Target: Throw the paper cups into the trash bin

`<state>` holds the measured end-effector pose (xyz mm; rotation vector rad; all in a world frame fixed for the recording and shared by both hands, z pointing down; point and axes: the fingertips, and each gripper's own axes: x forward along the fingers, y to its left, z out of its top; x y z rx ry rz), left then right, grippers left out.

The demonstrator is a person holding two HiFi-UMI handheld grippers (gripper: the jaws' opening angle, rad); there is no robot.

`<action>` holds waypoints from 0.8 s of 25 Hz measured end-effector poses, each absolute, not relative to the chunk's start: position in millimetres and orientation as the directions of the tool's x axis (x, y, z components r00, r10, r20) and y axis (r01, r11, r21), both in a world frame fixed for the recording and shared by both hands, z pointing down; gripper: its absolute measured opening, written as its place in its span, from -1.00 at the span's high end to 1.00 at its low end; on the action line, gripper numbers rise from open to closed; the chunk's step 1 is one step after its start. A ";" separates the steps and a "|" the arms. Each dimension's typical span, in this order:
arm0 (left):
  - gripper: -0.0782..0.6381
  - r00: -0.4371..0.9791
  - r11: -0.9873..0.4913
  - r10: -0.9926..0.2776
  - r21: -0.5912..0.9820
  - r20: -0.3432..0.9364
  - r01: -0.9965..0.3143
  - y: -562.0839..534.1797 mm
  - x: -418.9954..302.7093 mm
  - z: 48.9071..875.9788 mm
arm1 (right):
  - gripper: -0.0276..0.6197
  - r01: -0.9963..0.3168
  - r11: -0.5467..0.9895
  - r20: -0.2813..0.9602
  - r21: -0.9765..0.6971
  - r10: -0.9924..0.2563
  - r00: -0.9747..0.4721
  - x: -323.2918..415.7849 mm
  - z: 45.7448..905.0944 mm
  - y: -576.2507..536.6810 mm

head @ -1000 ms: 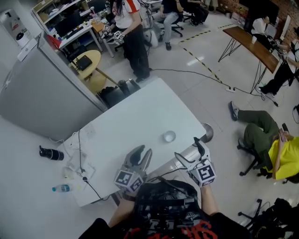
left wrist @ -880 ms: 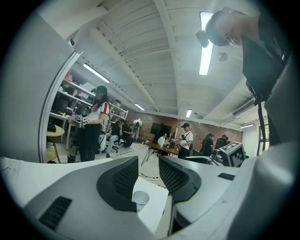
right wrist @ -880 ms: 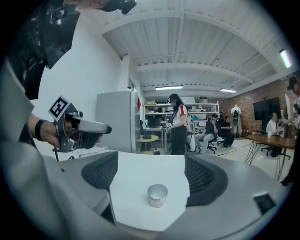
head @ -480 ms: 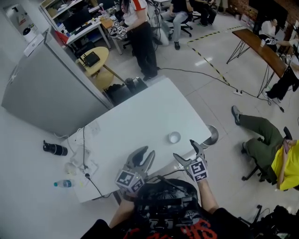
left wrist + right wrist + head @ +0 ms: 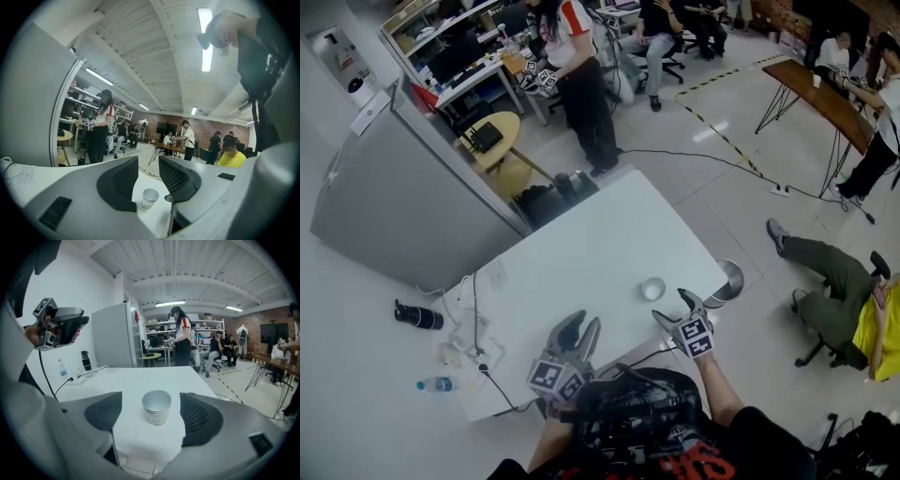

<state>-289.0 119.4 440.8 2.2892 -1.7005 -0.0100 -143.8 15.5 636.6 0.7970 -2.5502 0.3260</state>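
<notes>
Nothing is binned yet: the paper cup [image 5: 652, 289] stands on the tabletop [image 5: 581, 244], with the trash bin [image 5: 729, 281] at its 3 o'clock. The right gripper [image 5: 673, 306] has its jaws apart, just been closing, the cup just ahead and ungripped. The left gripper [image 5: 578, 323] has its jaws apart and empty.

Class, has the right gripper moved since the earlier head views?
Yes. The right gripper has come closer to the paper cup on the table; its jaws have just closed slightly, nothing between them.

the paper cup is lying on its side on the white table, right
Not quite. The paper cup is standing upright with its open end up, not lying on its side. It is on the white table, as you say. The right gripper view shows this most clearly.
</notes>
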 end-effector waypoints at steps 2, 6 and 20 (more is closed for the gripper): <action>0.40 0.298 -0.257 -0.940 0.233 0.164 -0.938 120.6 -289.8 441.2 | -0.32 -0.593 0.799 0.508 -0.094 -0.474 -0.719 -143.0 655.3 13.1; 0.40 0.291 -0.250 -0.943 0.233 0.164 -0.940 122.1 -291.4 440.7 | -0.32 -0.602 0.796 0.575 -0.065 -0.463 -0.674 -145.6 693.2 5.7; 0.40 0.244 -0.202 -0.956 0.240 0.164 -0.950 147.9 -304.3 442.1 | -0.45 -0.606 0.792 0.667 -0.074 -0.412 -0.620 -173.6 743.8 -21.9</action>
